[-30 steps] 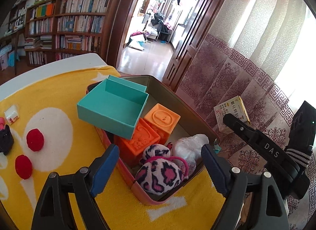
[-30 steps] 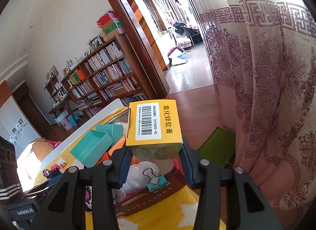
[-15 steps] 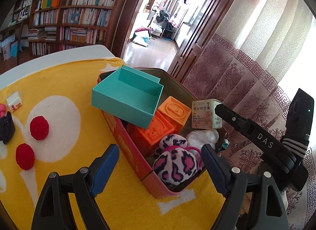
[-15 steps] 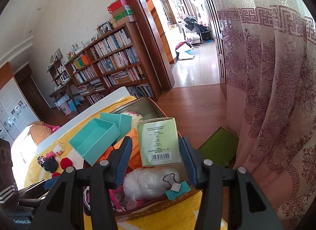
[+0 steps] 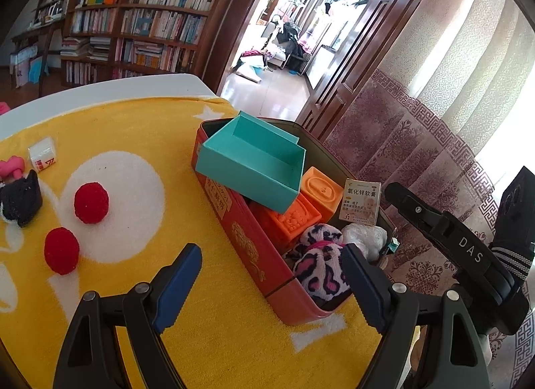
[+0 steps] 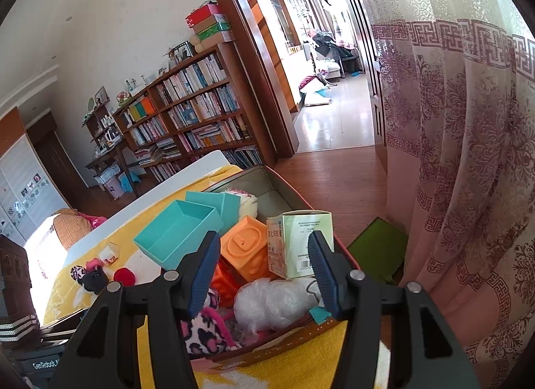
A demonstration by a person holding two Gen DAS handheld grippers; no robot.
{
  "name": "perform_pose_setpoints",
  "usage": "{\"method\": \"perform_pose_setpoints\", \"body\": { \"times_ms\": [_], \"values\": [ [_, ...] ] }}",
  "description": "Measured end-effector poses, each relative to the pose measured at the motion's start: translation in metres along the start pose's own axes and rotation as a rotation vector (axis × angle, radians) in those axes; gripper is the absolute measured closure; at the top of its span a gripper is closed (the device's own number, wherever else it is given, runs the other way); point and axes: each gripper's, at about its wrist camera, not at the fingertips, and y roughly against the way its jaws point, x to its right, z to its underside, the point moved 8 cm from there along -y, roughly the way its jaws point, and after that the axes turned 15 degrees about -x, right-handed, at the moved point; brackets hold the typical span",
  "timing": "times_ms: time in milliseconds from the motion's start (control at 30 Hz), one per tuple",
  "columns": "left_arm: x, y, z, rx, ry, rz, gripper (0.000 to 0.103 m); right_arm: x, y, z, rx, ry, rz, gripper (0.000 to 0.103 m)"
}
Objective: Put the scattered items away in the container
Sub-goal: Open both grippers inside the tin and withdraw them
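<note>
Right gripper [image 6: 264, 272] jaws just opened, carton [image 6: 301, 243] loose in tin [image 5: 254, 252]. Left gripper [image 5: 267, 288] apart, empty. Next: pompoms [image 5: 91, 202] at 9 o'clock, light, squashy; pinch across middle.

R gripper [image 6: 264, 265] jaws just been opening, apart w/ nothing pressed btwn. Carton [image 6: 301, 243] upright in tin [image 6: 284, 188], behind the R finger, beside orange block [image 6: 247, 248]. Teal box [image 6: 177, 235] tilted on top. Clear bag [image 6: 271, 298] below carton.
</note>
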Motion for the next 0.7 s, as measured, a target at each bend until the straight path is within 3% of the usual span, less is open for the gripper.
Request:
{"method": "perform_pose_setpoints", "body": {
  "times_ms": [300,700],
  "values": [
    [-0.034,0.024,0.010,0.037,0.069,-0.009,0.016,-0.045,-0.002,0.015,-0.021,0.084,-0.045,0.044],
    [-0.110,0.062,0.033,0.091,0.203,-0.053,0.016,-0.109,-0.012,0.041,-0.064,0.200,-0.091,0.044]
  ]
}}
